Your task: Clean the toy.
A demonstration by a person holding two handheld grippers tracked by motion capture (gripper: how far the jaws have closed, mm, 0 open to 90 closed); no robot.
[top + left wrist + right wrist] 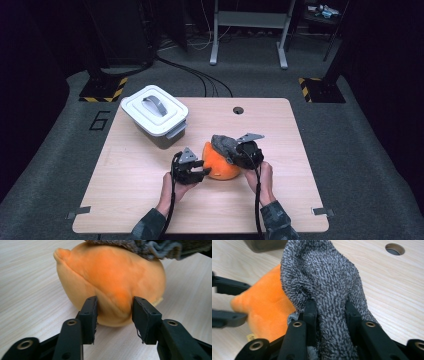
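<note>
Step in hand: an orange plush toy (220, 162) is being wiped or covered with a grey knitted cloth (225, 145); judged from the cloth draped over the toy's top, the wipe is under way rather than finished.

Orange plush toy: it is set on the wooden table (150, 200), in front of and to the right of the lidded white container (155, 115), well apart from it.

Left gripper (200, 167): its jaws are closed onto a bulge of the toy's lower side, which is pinched between the two pads; the toy is steadied this way.

Right gripper (240, 150): its jaws are pressed onto a fold of the grey knitted cloth, which is held against the toy's top, on the side away from the left gripper.

Next move: the cloth probably has to be drawn across the orange surface while the left pinch is kept firm, so that the soft toy is not dragged along.

Left gripper view: the dent made by the pads in the plush (112, 285) is shown, with the cloth's edge (155, 248) lying over the toy's crown.

Right gripper view: the cloth's looped weave (324, 280) and the table's round cable hole (394, 248) beyond the toy are made out.

High view: the container's grey handle and both of the person's forearms are taken in.
</note>
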